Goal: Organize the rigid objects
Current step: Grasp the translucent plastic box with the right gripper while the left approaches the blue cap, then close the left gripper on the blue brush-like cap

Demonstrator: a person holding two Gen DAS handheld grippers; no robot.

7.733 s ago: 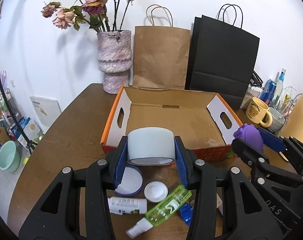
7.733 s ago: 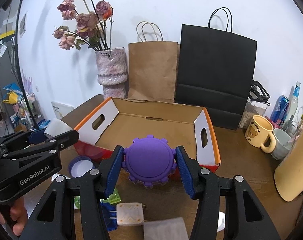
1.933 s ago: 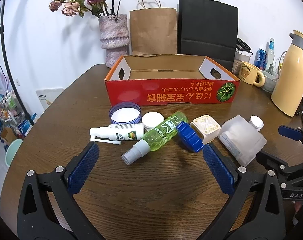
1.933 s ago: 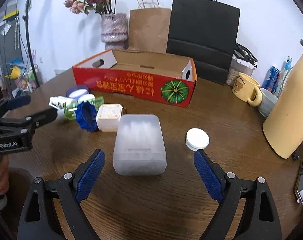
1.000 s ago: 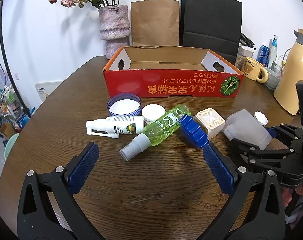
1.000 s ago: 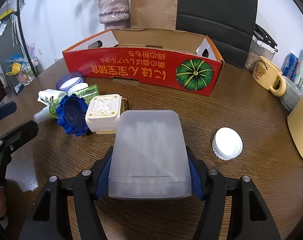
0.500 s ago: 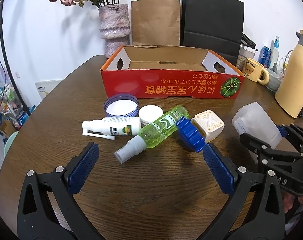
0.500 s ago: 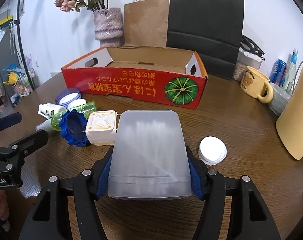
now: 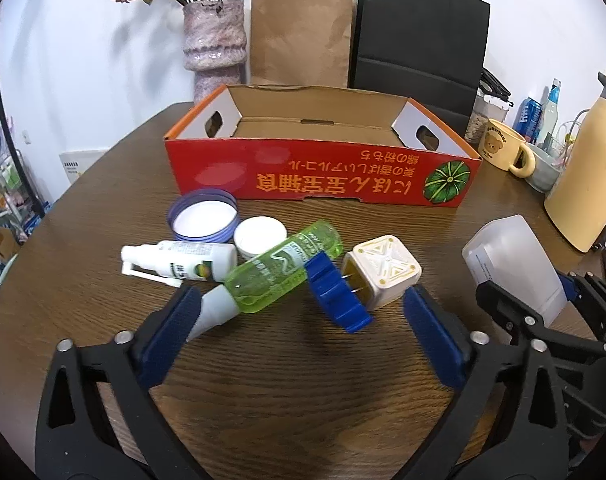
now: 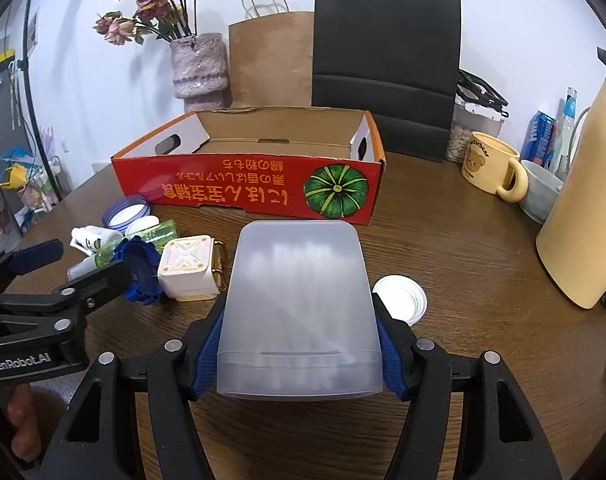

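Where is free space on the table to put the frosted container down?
Bare wood lies between the red box, white cap and yellow mug. Crowded left: green spray bottle, blue lid, square cream piece.

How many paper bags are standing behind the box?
2. The brown bag stands by the wall behind the box, right of the vase; the black bag stands right beside it. More could hide behind them.

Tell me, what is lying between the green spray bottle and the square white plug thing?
A blue ridged plastic cap lies between the green spray bottle and the square white plug, seen clearly in the left wrist view.
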